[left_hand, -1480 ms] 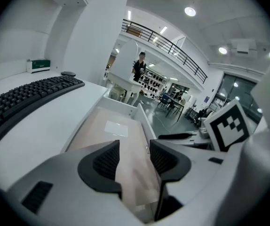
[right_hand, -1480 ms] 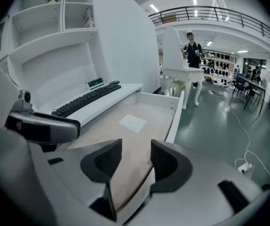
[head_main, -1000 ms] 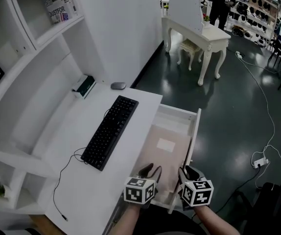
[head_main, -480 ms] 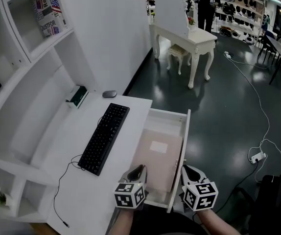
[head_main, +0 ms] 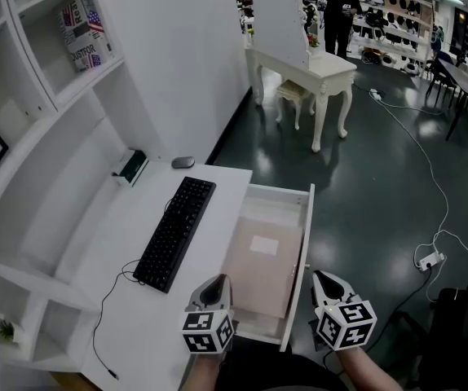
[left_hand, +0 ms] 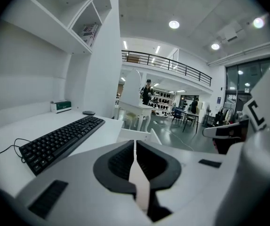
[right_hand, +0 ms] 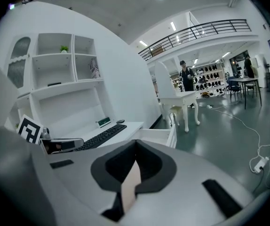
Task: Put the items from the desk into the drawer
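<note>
At the near end of the open drawer point(head_main: 308, 218): left gripper point(head_main: 215, 284) and right gripper point(head_main: 326, 282) hovering, both clenched on nothing.
Jaws are pressing together in each gripper view, with nothing between them, one gripper flanking each near corner of the drawer. A white sheet point(head_main: 264, 245) is lying on the drawer floor. Left of the drawer, on the desk point(head_main: 112, 259), the keyboard point(head_main: 175, 233), mouse point(head_main: 183, 162) and green-and-white box point(head_main: 130, 166) are lying. Any pick there is probably calling for jaws parted beforehand and the long keyboard gripped mid-length, level over the drawer wall.

Keyboard point(head_main: 174, 233) on desk point(head_main: 230, 190) — open drawer point(head_main: 254, 279) right of it; mouse point(head_main: 183, 162) behind.
</note>
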